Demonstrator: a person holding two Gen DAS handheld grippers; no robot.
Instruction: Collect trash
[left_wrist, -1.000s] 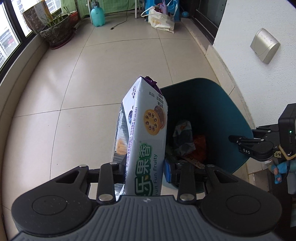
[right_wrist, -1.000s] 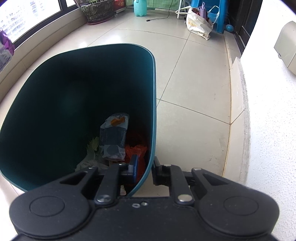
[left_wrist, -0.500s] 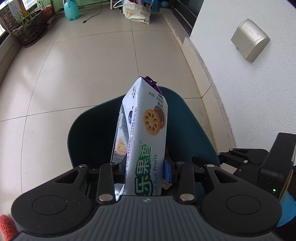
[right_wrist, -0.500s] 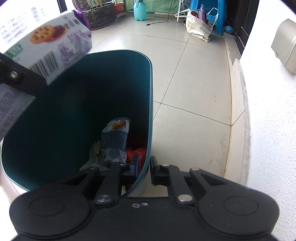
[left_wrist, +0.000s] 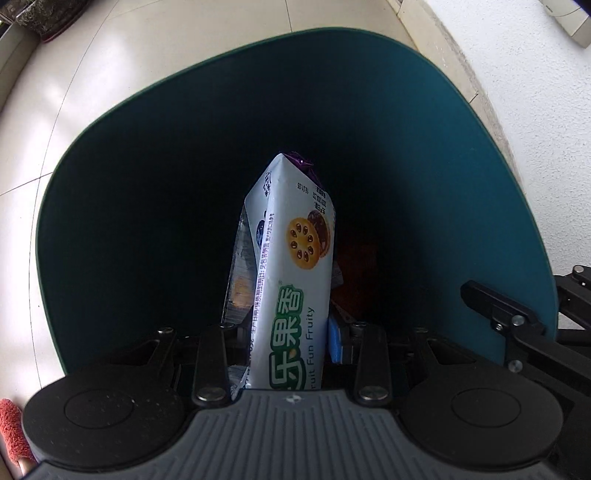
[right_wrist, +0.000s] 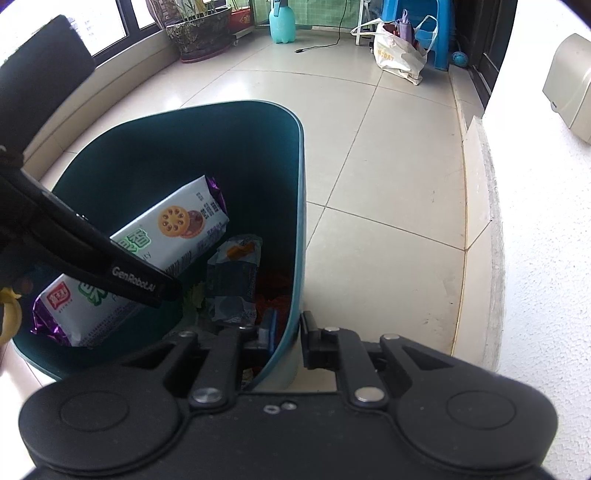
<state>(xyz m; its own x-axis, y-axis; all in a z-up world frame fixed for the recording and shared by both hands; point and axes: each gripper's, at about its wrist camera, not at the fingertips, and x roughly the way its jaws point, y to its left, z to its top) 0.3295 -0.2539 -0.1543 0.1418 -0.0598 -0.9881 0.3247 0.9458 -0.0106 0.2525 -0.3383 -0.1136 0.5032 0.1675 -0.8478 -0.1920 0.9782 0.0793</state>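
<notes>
Left gripper (left_wrist: 286, 332) pointing down into teal bin (left_wrist: 461, 155), fingers clamped on biscuit pack (left_wrist: 295, 258). Pack inside bin mouth, above trash at bottom, not released. My right gripper (right_wrist: 286, 334) pinching bin rim, one finger inside wall, one outside. Crumpled wrapper (right_wrist: 232, 277) and orange scraps lie at bin bottom. Bin on tiled floor (right_wrist: 388, 184) beside white wall.

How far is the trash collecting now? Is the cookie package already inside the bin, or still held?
Already done: a crumpled wrapper and other scraps lie at the bottom of the teal bin. In hand: the left gripper holds the cookie package clamped in its jaws, inside the bin's mouth, while the right gripper pinches the bin's rim. Left: release the package.
</notes>
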